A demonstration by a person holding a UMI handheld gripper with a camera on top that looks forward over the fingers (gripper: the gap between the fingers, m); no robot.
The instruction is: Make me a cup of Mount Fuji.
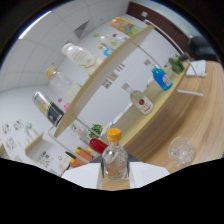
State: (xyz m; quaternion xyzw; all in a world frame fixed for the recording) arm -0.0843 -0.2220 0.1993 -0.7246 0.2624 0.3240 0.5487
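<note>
The view is tilting hard here, so everything is leaning sideways. A small clear bottle (115,157) with an orange cap is sitting right between the two fingers (82,176), which are showing up as pale slabs on either side of it. They're sitting close against its sides, but I can't tell if they're actually pinching it or just bracketing it. The bottle is looking mostly empty, maybe a bit of pale liquid low down, hard to say.

Just off to the side, on the wooden counter (165,135), a clear cut-glass tumbler (180,150) is standing empty, near the bottle but not touching it.

Beyond the fingers a wooden shelf unit (107,70) is running across the view. On the lower board a clear bottle with a red label (141,101) is standing, and further along a blue bottle (162,78). Past the shelf edge there's a white bottle (79,54), a clear one with an amber top (59,80), and a dark bottle with a yellow label (49,107). A red bottle (98,145) is poking out just behind the orange cap, with some small colourful stuff around it that's too blurry to name.

Something green (176,65) is sitting at the far end of the counter. White walls behind, a dark panel up by the ceiling.
</note>
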